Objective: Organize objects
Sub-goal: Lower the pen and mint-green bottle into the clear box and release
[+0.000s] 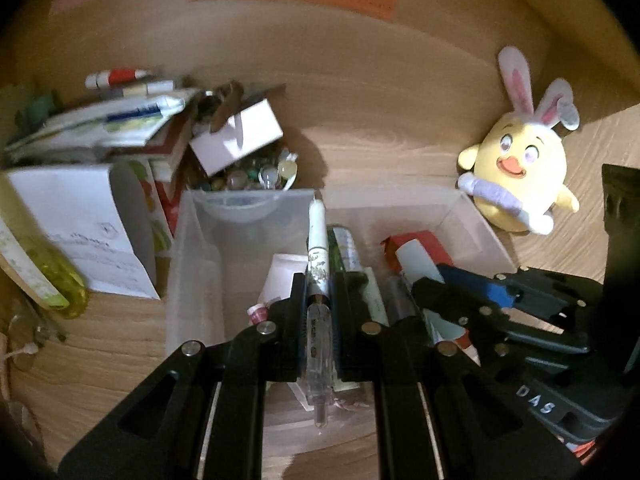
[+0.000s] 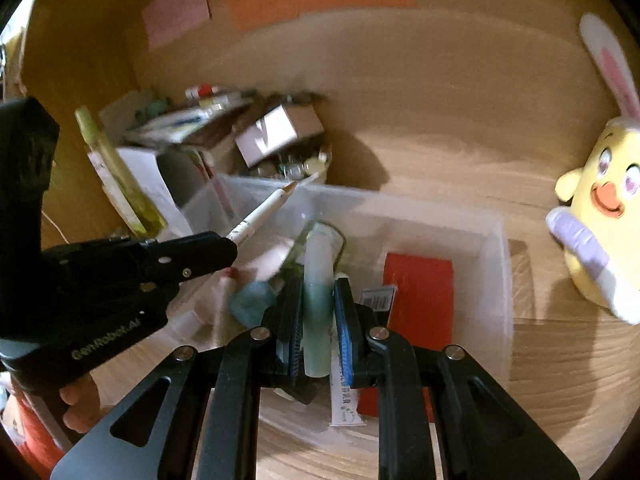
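Two views tell it. From the left wrist, the left tongs (image 1: 318, 300) are closed on a white pen (image 1: 318, 248) held above the clear bin (image 1: 192, 264), which already contains a red box (image 1: 420, 246) and tubes; a heap of boxes and papers (image 1: 120, 140) lies on the worktop (image 1: 100, 340) beside it, unsorted, and a plush chick (image 1: 520, 168) sits apart. From the right wrist, the right tongs (image 2: 314, 316) are clamped on a pale green tube (image 2: 316, 300) over the same bin. Sorting looks roughly midway.
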Demonstrator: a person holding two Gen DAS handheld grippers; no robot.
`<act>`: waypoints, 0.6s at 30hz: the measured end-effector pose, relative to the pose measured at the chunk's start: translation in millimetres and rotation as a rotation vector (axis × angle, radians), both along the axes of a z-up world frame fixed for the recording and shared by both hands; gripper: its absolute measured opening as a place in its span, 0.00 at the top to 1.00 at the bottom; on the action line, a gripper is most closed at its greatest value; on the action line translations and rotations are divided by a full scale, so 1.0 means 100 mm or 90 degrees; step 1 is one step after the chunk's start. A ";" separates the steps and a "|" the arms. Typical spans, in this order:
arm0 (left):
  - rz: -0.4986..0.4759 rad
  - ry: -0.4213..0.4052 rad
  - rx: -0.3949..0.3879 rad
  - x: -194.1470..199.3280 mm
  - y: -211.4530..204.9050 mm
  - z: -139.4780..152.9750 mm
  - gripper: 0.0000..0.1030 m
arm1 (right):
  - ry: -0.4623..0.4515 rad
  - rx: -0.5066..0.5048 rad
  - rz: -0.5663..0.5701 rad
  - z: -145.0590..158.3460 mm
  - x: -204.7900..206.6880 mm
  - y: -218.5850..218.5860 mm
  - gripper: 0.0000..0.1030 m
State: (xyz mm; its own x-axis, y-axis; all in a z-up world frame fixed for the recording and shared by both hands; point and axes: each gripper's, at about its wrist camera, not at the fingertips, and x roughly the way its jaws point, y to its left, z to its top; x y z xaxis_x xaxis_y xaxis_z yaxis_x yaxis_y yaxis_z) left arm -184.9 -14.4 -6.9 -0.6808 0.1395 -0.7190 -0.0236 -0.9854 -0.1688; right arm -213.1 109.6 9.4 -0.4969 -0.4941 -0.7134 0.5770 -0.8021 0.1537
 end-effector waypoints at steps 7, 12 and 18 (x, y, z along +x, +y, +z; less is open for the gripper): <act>-0.004 -0.007 0.011 0.01 0.00 -0.02 0.90 | -0.002 0.013 0.004 -0.02 -0.01 -0.04 0.86; -0.010 0.009 0.016 0.13 0.01 0.07 0.90 | -0.005 0.001 0.003 0.05 0.03 0.01 0.84; -0.007 0.051 -0.002 0.42 0.05 0.22 0.90 | 0.032 -0.011 0.002 0.25 0.25 0.15 0.84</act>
State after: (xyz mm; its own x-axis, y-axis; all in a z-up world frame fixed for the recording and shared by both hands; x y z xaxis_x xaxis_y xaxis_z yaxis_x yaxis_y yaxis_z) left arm -142.9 -9.1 14.8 -0.7343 0.1462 -0.6629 -0.0485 -0.9853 -0.1636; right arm -187.7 124.1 34.5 -0.5303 -0.5076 -0.6791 0.5869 -0.7978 0.1380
